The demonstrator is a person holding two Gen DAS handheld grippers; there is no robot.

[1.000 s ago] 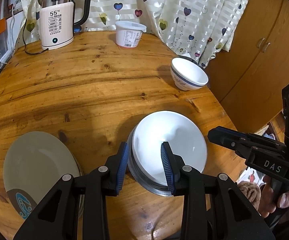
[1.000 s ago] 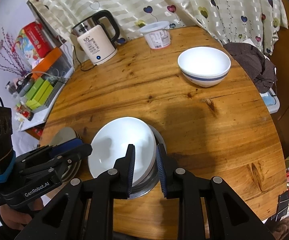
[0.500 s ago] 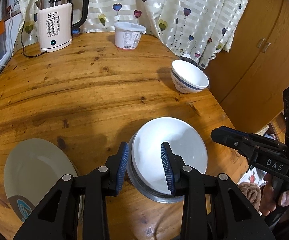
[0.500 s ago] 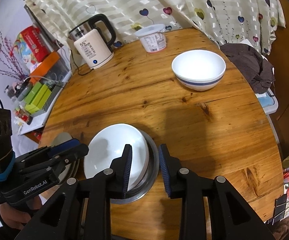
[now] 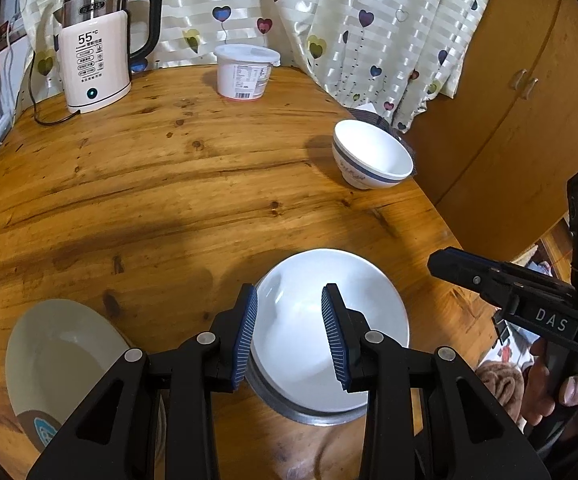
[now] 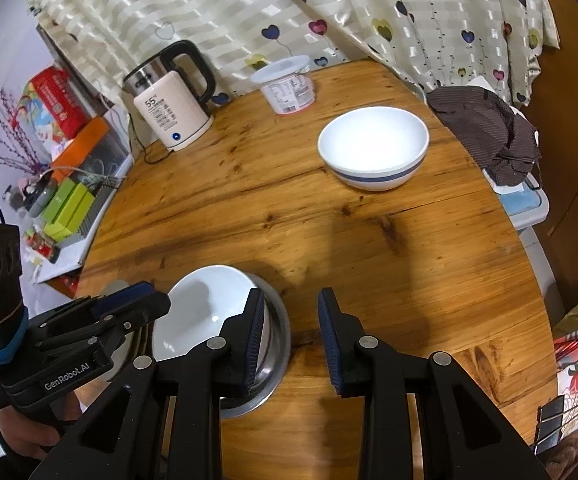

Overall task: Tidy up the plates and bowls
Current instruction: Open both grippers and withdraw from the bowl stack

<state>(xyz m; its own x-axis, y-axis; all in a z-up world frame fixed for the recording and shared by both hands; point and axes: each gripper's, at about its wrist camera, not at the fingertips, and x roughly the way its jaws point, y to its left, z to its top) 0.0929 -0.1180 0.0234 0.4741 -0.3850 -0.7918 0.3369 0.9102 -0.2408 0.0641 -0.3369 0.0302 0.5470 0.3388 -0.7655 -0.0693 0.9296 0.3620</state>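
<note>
Your left tool (image 5: 289,336) and right tool (image 6: 291,334) both hang part-open gripping nothing, right beside the white bowl (image 5: 331,320) nested in the steel dish (image 6: 279,336) on the counter (image 5: 169,184).

Near edge: a bowl (image 5: 329,320) sits inside a metal dish (image 5: 309,410) on the table (image 5: 169,200).
Left of it: a plate (image 5: 61,360).
Far right: a second bowl (image 5: 371,160), well apart.
Back edge: a kettle (image 5: 97,60), with a tub (image 5: 245,72) to its right.
Behind: a curtain (image 5: 369,20).
</note>
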